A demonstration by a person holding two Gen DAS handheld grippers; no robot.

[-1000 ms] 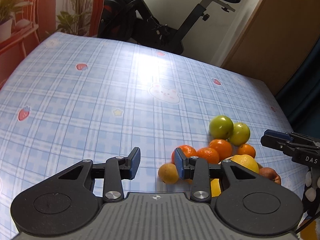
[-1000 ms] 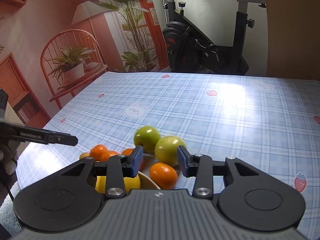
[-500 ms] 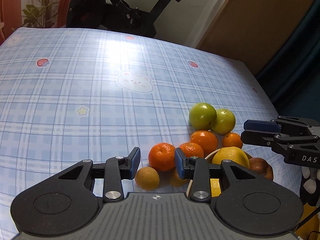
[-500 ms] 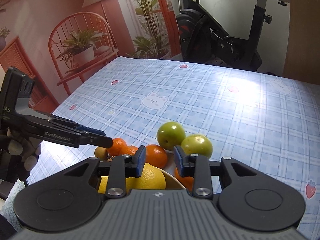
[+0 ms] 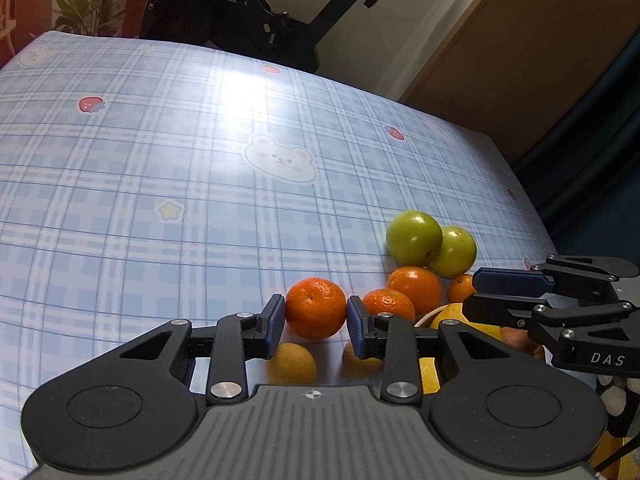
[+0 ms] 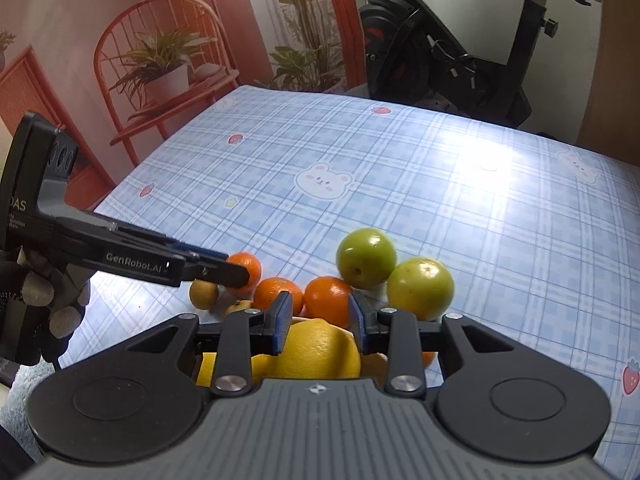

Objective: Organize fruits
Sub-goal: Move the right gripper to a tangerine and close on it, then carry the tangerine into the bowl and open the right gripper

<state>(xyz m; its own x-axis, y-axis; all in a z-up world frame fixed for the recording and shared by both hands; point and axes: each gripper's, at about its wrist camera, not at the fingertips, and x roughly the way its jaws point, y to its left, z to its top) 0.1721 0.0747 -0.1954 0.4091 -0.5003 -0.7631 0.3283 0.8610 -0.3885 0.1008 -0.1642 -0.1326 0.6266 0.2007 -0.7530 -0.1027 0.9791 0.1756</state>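
The left gripper (image 5: 316,316) is pinching a mandarin (image 5: 316,307) between its blue pads, its jaws having just been closing; the fruit is sitting on the checked tablecloth (image 5: 160,184), just beside the white bowl (image 5: 426,316). The right gripper (image 6: 319,316) is hovering clenched and empty above that bowl's big yellow citrus (image 6: 316,350).
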